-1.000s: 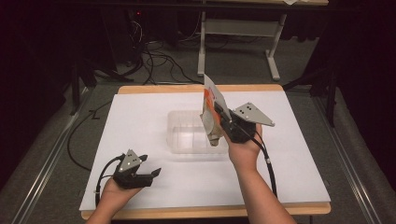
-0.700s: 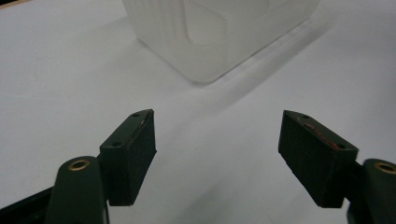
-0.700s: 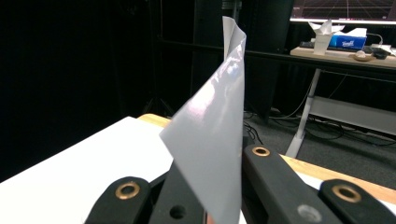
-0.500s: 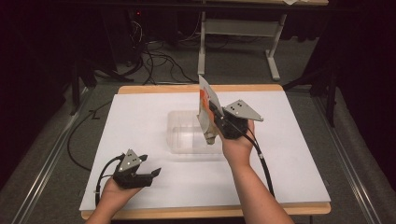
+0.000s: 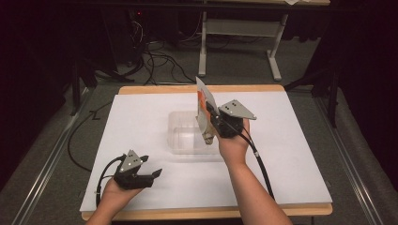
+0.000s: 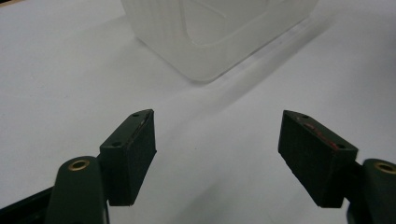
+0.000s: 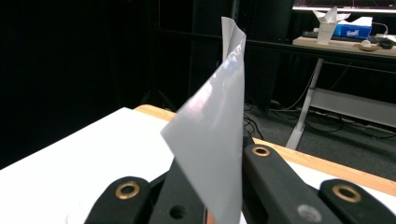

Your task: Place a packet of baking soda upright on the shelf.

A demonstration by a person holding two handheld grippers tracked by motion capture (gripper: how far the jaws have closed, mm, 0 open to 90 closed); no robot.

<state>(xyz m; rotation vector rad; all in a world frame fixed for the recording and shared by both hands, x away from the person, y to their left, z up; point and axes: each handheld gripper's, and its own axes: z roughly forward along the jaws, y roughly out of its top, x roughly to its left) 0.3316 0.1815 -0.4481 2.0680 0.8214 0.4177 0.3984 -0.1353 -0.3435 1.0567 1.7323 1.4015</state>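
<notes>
Right gripper (image 5: 210,123): I have it clamped on the packet (image 5: 205,107), held upright over the clear tub (image 5: 180,136) mid-table, ready to drop in.
Left gripper (image 5: 151,169): jaws wide, empty, parked near-left, out of the way.

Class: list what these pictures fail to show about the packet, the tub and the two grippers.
- Packet: its print is too small in the high view; in the right gripper view it shows a plain silver side.
- Tub: top cut off by the left gripper view's edge; the high view is too blurred to show contents.
- Right gripper: the packet hides its pads.
- Left gripper: open, nothing hidden.
</notes>
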